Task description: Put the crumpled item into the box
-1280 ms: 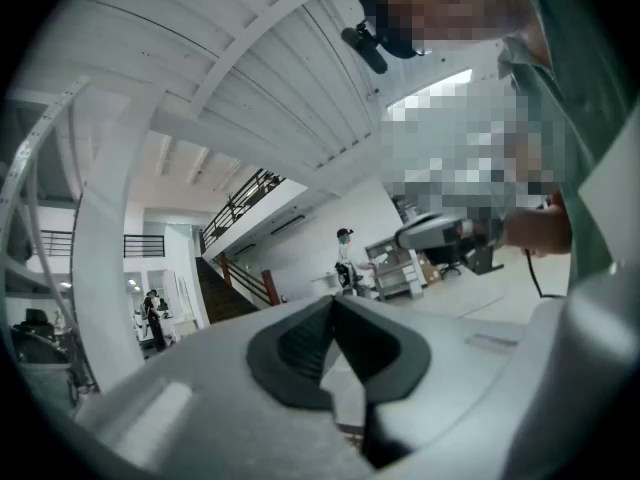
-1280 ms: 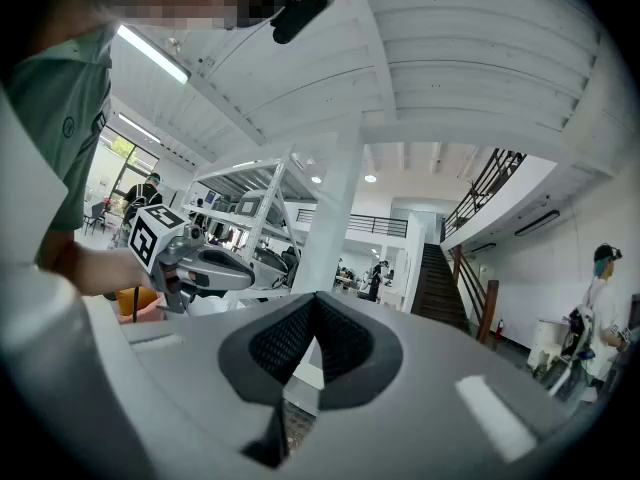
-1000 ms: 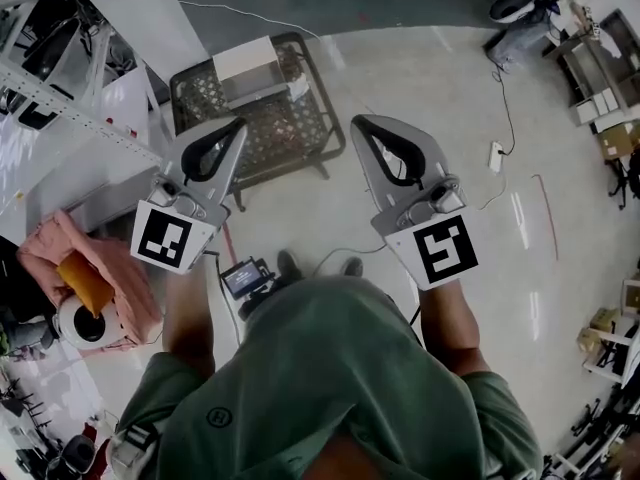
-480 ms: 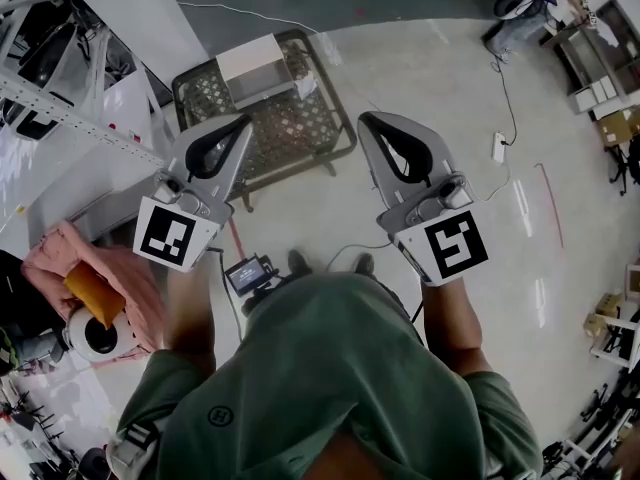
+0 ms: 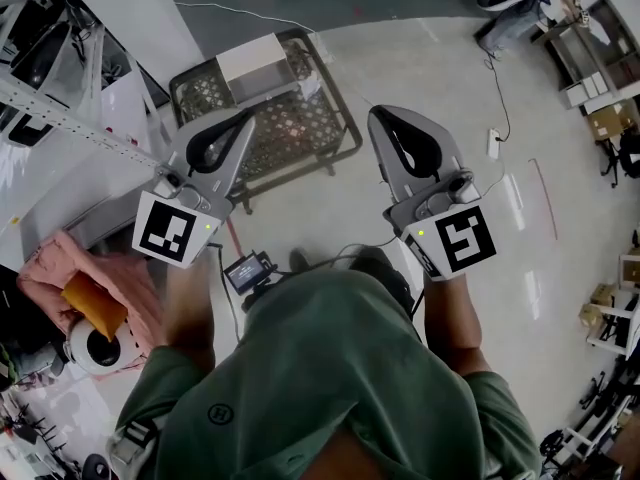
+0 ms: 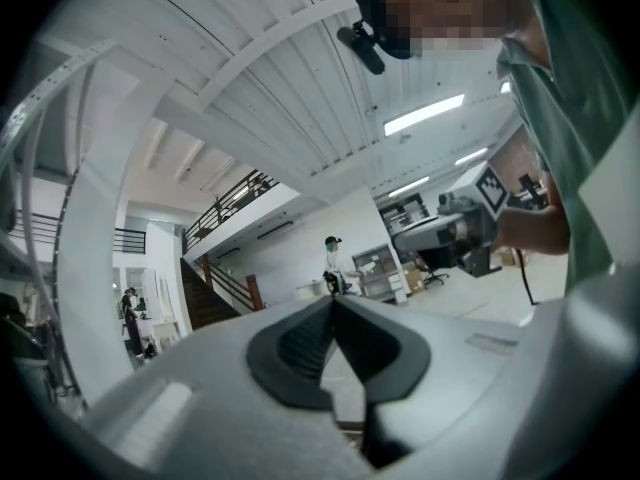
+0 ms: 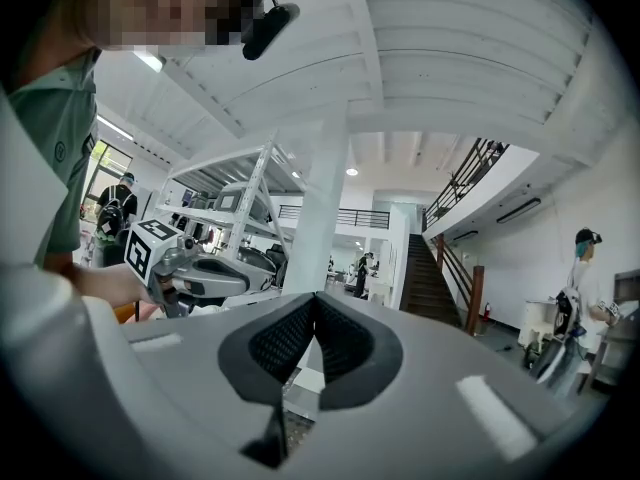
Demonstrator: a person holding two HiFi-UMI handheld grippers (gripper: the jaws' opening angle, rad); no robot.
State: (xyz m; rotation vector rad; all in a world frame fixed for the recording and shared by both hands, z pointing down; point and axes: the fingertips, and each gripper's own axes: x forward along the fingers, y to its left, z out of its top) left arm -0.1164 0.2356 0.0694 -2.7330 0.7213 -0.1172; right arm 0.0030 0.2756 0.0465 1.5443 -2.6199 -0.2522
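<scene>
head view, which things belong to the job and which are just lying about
Job: left gripper, right gripper (both shut, empty), white box, pink crumpled cloth (probably the item).
Lying about: wire table, small screen device, power strip, white roll.

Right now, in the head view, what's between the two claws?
In the head view, the wire table's near corner and bare floor show between the left claw and the right claw. Both claws are shut, holding nothing.
</scene>
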